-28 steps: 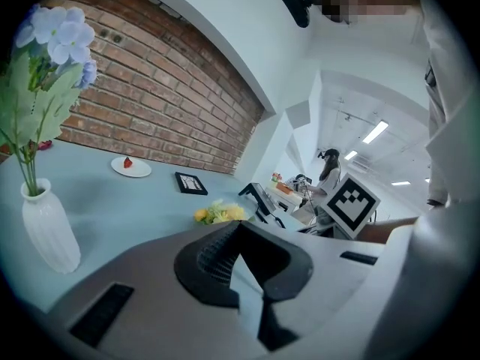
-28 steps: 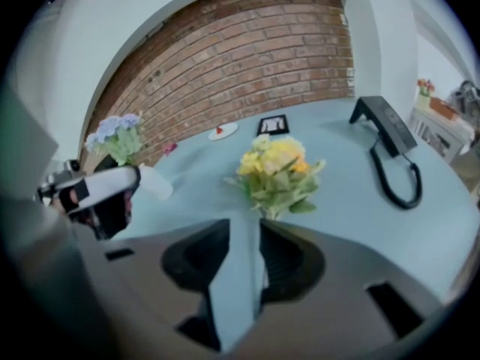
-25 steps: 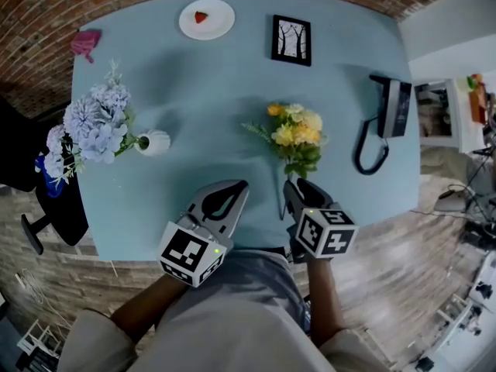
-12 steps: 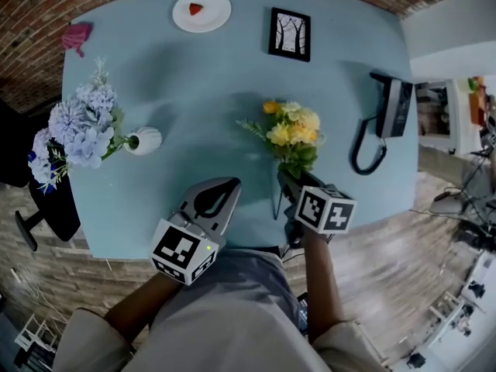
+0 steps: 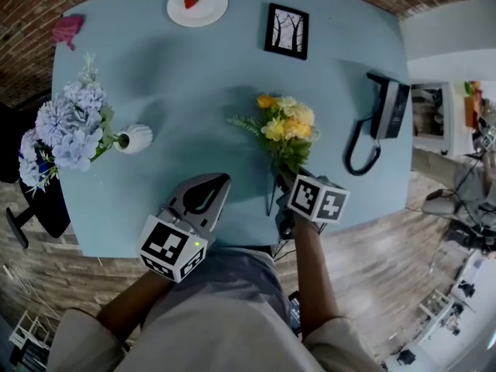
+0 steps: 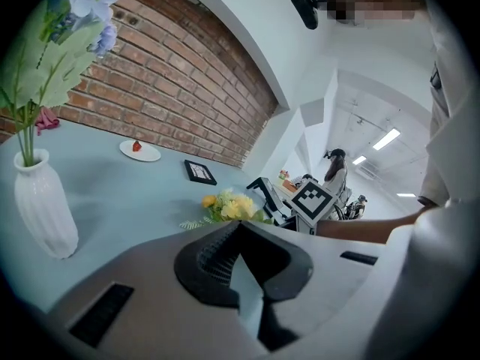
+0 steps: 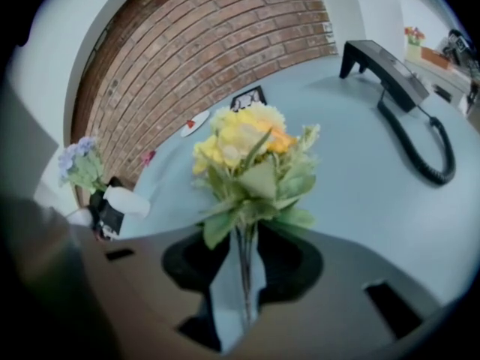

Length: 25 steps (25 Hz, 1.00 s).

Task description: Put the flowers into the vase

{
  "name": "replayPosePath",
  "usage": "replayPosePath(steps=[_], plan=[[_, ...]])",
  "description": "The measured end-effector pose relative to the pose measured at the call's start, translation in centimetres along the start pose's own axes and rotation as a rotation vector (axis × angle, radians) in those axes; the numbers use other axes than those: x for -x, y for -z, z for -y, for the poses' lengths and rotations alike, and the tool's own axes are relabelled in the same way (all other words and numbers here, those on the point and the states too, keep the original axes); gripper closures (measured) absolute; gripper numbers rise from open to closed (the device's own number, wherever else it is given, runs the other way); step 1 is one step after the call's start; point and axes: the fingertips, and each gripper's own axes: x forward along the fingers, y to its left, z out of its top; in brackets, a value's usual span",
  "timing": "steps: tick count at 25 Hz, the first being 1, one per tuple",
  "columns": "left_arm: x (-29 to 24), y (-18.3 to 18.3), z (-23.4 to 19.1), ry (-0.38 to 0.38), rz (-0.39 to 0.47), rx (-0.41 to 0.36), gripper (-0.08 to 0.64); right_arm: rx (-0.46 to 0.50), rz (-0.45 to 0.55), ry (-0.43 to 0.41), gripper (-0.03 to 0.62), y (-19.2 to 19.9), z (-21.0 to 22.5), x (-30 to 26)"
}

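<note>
The right gripper view is revealing what the head view is hiding: green stems (image 7: 244, 276) of the yellow artificial bouquet (image 5: 285, 129) are running between the jaws of the right gripper (image 5: 284, 181), which have just been closing yet are not pinching them. The bouquet is lying on the light blue table (image 5: 194, 76), well apart from the white ribbed vase (image 5: 133, 139). The left gripper (image 5: 218, 180) is hovering closed, empty. A second earlier, the right gripper was sitting farther from the bouquet.
</note>
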Motion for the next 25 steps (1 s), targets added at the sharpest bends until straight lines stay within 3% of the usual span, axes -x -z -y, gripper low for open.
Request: replayPosePath(steps=[8,25], plan=[[-0.1,0.5,0.0,0.011,-0.011,0.001,0.548,-0.043,0.018,-0.013,0.518,0.0,0.0,-0.8],[2.2,-1.0,-1.0,-0.021,0.054,-0.011,0.548,-0.148,0.049,-0.236,0.543,-0.1,-4.9,-0.2]])
